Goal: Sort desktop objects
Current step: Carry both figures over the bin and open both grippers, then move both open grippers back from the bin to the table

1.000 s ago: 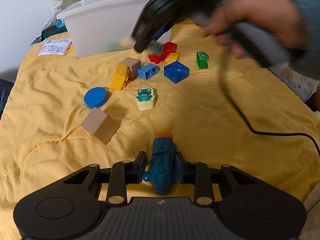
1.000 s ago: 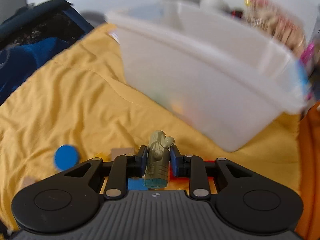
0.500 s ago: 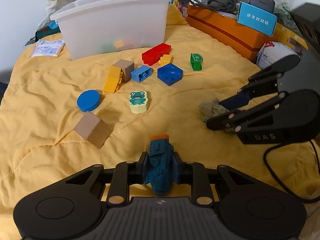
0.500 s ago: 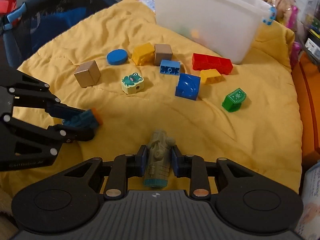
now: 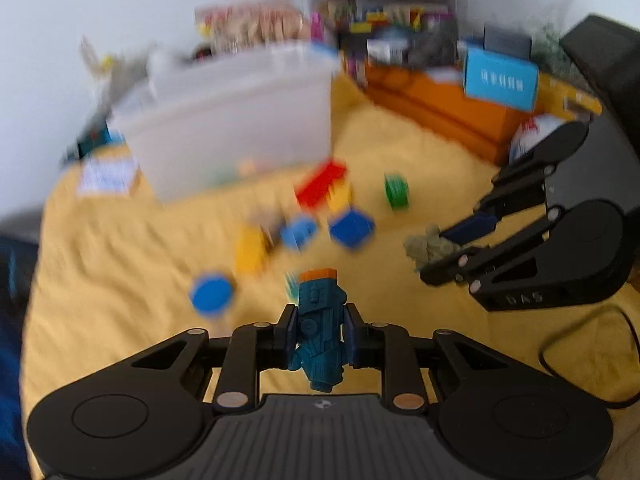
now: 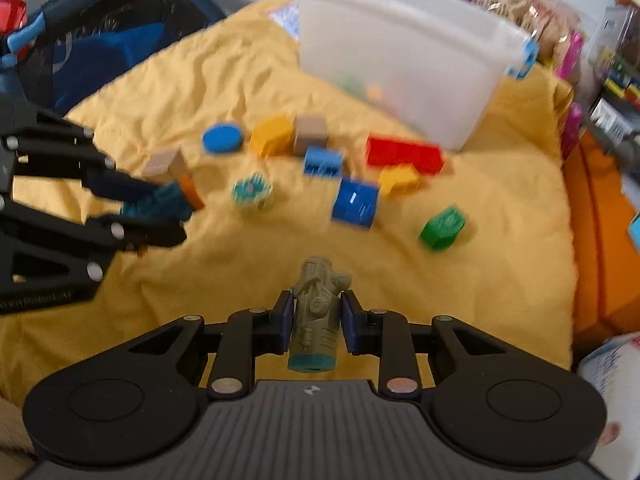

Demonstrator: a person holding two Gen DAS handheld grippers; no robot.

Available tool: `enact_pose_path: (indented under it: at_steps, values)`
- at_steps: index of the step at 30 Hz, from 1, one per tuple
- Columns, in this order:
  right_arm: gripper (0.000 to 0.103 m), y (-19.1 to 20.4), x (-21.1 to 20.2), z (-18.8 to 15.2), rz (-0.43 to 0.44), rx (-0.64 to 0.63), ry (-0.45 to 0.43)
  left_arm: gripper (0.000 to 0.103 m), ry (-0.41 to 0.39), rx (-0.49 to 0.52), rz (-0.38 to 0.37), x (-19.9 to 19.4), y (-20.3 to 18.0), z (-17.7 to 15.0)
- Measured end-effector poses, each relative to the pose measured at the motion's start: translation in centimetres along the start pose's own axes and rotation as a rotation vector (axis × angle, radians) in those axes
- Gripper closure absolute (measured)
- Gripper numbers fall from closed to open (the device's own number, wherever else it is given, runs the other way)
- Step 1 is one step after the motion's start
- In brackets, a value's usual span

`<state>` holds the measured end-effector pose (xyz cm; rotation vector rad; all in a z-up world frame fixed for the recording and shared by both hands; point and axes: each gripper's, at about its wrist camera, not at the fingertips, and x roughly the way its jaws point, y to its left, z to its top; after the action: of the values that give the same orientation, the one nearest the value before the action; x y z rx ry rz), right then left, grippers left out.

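**Both grippers loaded above the yellow cloth**

Left gripper [image 5: 319, 330]: jaws clenched on the blue toy figure [image 5: 320, 320], orange cap pointing forward, lifted off the yellow cloth [image 6: 400, 248]. In the right wrist view that same toy sits at nine o'clock. Right gripper [image 6: 316, 322]: jaws clamped on the olive toy figure [image 6: 317, 312], teal base toward the camera, also off the cloth.

At twelve o'clock stands the white bin [image 6: 404, 60]; faint green and orange shapes show through its wall, too blurred to name. Scattered in front of it, left to right: tan cube [image 6: 164, 160], blue disc [image 6: 222, 138], yellow block [image 6: 273, 135], red brick [image 6: 404, 154], blue block [image 6: 355, 202], green piece [image 6: 442, 228]. Bare cloth lies between the blocks and both grippers. The orange box [image 6: 600, 240] borders the cloth at three o'clock.
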<state>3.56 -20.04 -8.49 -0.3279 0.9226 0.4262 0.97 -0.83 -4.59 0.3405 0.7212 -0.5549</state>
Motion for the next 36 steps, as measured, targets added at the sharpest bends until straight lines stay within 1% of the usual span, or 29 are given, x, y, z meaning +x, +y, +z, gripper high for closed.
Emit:
enact_pose_path:
  at_steps: [5, 7, 11, 15, 17, 18, 19, 20, 22, 24, 26, 27, 28, 29, 30, 32, 34, 36]
  values:
    - [0.075, -2.0, -2.4, 3.7, -0.025, 0.008, -0.117, 0.076, -0.125, -0.007, 0.008, -1.3, 3.1, 5.3]
    - [0.075, -3.3, -3.2, 5.6, -0.045, 0.015, -0.178, 0.076, -0.180, -0.011, 0.026, -1.4, 4.8, 7.9]
    - [0.075, -6.0, -3.6, 9.4, -0.076, 0.057, -0.286, 0.076, -0.309, 0.013, 0.064, -1.0, 7.3, 13.2]
    - [0.075, -8.2, -3.1, 13.2, -0.107, 0.075, -0.338, 0.076, -0.352, 0.023, 0.073, 0.7, 8.7, 17.7]
    - [0.075, -9.1, -2.8, 15.0, -0.125, 0.074, -0.355, 0.076, -0.370, 0.050, 0.086, 2.2, 9.1, 19.1]
    - [0.075, -9.5, -2.3, 16.0, -0.135, 0.072, -0.352, 0.076, -0.365, 0.061, 0.106, 3.4, 9.4, 19.7]
    - [0.075, -10.1, -1.6, 16.9, -0.150, 0.071, -0.343, 0.076, -0.348, 0.058, 0.125, 4.4, 9.8, 20.0]
    - [0.075, -10.6, -0.8, 17.6, -0.164, 0.072, -0.331, 0.076, -0.323, 0.040, 0.129, 5.7, 10.3, 20.4]
    - [0.075, -11.3, 1.0, 18.8, -0.196, 0.078, -0.296, 0.076, -0.260, -0.012, 0.113, 8.3, 11.3, 20.8]
    - [0.074, -12.0, 2.5, 19.4, -0.217, 0.093, -0.262, 0.076, -0.170, -0.041, 0.118, 10.7, 12.0, 20.6]
    - [0.073, -12.3, 3.9, 19.6, -0.230, 0.101, -0.220, 0.075, -0.111, -0.057, 0.101, 11.8, 11.9, 20.3]
    - [0.072, -12.3, 4.4, 19.6, -0.240, 0.099, -0.206, 0.073, -0.104, -0.058, 0.092, 11.9, 11.8, 19.9]
    - [0.069, -12.3, 4.7, 19.6, -0.245, 0.094, -0.195, 0.070, -0.109, -0.052, 0.087, 11.6, 11.7, 19.5]
    - [0.065, -12.3, 4.7, 19.6, -0.249, 0.090, -0.195, 0.063, -0.116, -0.043, 0.089, 11.2, 11.4, 19.3]
    - [0.062, -12.2, 4.3, 19.4, -0.249, 0.088, -0.206, 0.060, -0.129, -0.036, 0.096, 10.6, 11.3, 19.1]
    - [0.062, -12.0, 3.4, 19.2, -0.243, 0.081, -0.236, 0.060, -0.159, -0.026, 0.096, 9.1, 11.0, 18.7]
    - [0.062, -11.7, 2.0, 18.8, -0.228, 0.084, -0.269, 0.056, -0.195, -0.037, 0.099, 7.0, 10.9, 17.8]
    - [0.059, -11.2, 0.4, 17.7, -0.187, 0.089, -0.306, 0.046, -0.232, -0.066, 0.089, 4.8, 10.6, 15.9]
